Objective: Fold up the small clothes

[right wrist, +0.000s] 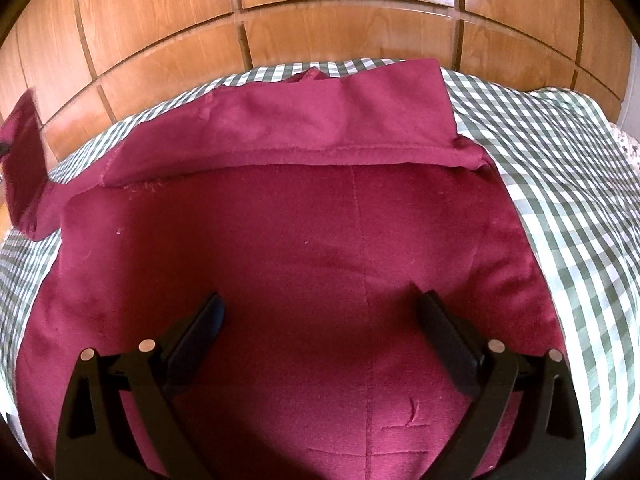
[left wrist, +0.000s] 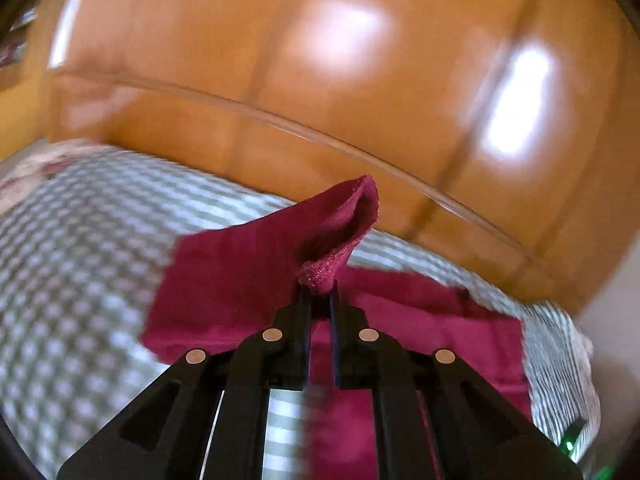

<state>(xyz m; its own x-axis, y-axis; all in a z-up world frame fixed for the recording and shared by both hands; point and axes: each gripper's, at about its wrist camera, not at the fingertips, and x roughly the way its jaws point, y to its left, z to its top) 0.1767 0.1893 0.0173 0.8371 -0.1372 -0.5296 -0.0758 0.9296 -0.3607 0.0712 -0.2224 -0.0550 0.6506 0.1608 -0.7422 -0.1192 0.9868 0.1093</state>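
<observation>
Garment [right wrist: 304, 264], dark red, spread on checked bedcover [right wrist: 560, 168], filling centre of right wrist frame; far edge already turned over as a band across upper middle. Wooden panelled headboard [right wrist: 280, 8] behind, along top of frame.

Left tongs [left wrist: 320, 292]: clamped narrow on a bunched corner of the red cloth, centre of left wrist frame, corner lifted clear of the bed with fabric trailing down left and right. Same lifted flap visible at far left edge of right wrist frame. Left view smeared by motion blur.

Right tongs [right wrist: 320, 316]: spread wide, nothing between them, hovering low over the middle of the cloth, lower centre of frame. Contact with fabric: cannot tell.

Step in hand, as judged: side fold, corner or sleeve being carried inward over the body.

Next move calls for: laying the held corner flat across the centre, edge kept straight, release only once settled; right side possibly pinning the body against drag.
</observation>
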